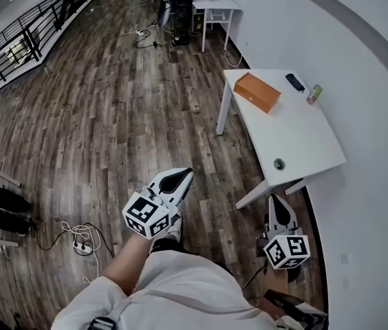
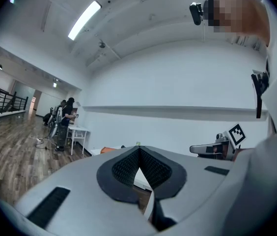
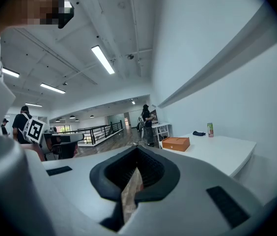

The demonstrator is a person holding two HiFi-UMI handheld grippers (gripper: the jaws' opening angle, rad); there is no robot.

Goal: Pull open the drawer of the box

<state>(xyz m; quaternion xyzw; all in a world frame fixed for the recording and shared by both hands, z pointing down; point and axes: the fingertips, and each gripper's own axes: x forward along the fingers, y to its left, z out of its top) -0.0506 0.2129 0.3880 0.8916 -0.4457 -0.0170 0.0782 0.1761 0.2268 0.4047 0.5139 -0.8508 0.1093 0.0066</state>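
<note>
The orange box (image 1: pixel 256 92) lies on the far part of a white table (image 1: pixel 287 139) against the curved wall; its drawer looks closed. It also shows in the right gripper view as the orange box (image 3: pixel 176 143), far beyond the jaws. My left gripper (image 1: pixel 184 175) hangs over the wood floor, well short of the table, shut with nothing in it. My right gripper (image 1: pixel 279 199) is near the table's front corner, also shut and empty. Both point upward and forward; in each gripper view the left gripper (image 2: pixel 139 149) and the right gripper (image 3: pixel 137 149) show their jaws meeting.
A dark object (image 1: pixel 295 82) and a can (image 1: pixel 314 94) sit beyond the box. The table has a cable hole (image 1: pixel 279 163). A power strip with cables (image 1: pixel 78 245) lies on the floor at left. A second white table (image 1: pixel 214 5) and a person stand far back; a railing (image 1: pixel 29 43) runs at upper left.
</note>
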